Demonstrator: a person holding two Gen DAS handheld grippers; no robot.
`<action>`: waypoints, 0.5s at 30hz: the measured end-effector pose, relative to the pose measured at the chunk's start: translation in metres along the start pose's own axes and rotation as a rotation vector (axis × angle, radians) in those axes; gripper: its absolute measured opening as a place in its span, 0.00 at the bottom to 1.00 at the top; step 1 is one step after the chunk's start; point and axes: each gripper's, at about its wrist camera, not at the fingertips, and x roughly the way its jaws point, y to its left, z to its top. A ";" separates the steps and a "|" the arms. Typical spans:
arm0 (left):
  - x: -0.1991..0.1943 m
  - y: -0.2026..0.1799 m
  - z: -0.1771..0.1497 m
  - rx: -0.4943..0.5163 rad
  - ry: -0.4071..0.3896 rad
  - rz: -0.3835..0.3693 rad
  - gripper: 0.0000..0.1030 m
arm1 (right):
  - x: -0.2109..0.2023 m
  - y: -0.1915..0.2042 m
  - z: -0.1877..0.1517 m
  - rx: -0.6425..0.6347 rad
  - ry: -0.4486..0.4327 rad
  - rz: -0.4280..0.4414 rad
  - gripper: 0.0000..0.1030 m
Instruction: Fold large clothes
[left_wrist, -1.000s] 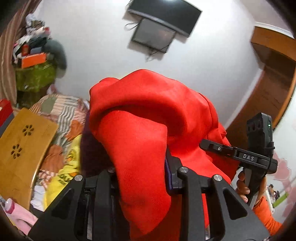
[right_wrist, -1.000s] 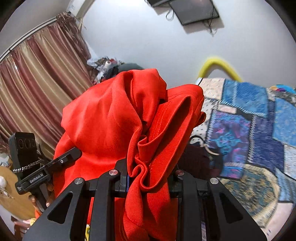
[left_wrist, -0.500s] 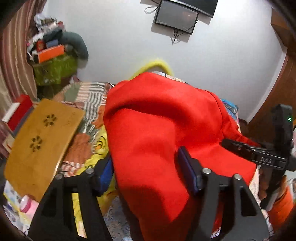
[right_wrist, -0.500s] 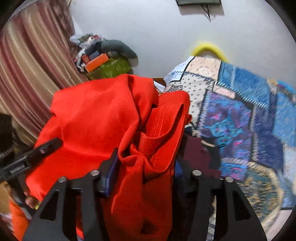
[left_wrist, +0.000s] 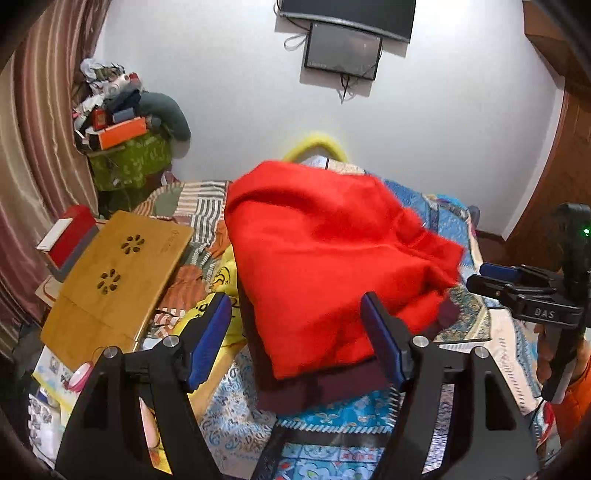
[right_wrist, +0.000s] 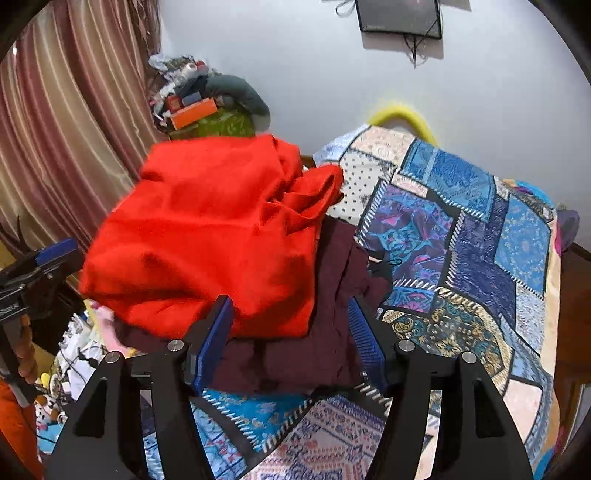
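Both grippers (left_wrist: 295, 325) (right_wrist: 290, 332) just opened, empty; red garment (left_wrist: 325, 251) hides maroon cloth (right_wrist: 332, 332).

Big bed (right_wrist: 480, 236) covered with a blue patchwork quilt. On it, folded dark maroon cloth (right_wrist: 332, 332). Beside that, flat wooden lap table (left_wrist: 118, 280).

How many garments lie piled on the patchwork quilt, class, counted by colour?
Red garment: 1, on top of the pile
Dark maroon garment: 1, underneath it, showing at the near and right edges
Total: 2 garments on the patchwork quilt
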 end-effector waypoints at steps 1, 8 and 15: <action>-0.010 -0.003 -0.001 -0.004 -0.014 -0.006 0.69 | -0.006 0.002 0.000 -0.002 -0.014 0.005 0.58; -0.109 -0.040 -0.005 0.001 -0.198 -0.068 0.69 | -0.104 0.033 -0.009 -0.044 -0.225 0.036 0.58; -0.210 -0.084 -0.034 0.035 -0.422 -0.096 0.69 | -0.208 0.065 -0.040 -0.087 -0.460 0.066 0.58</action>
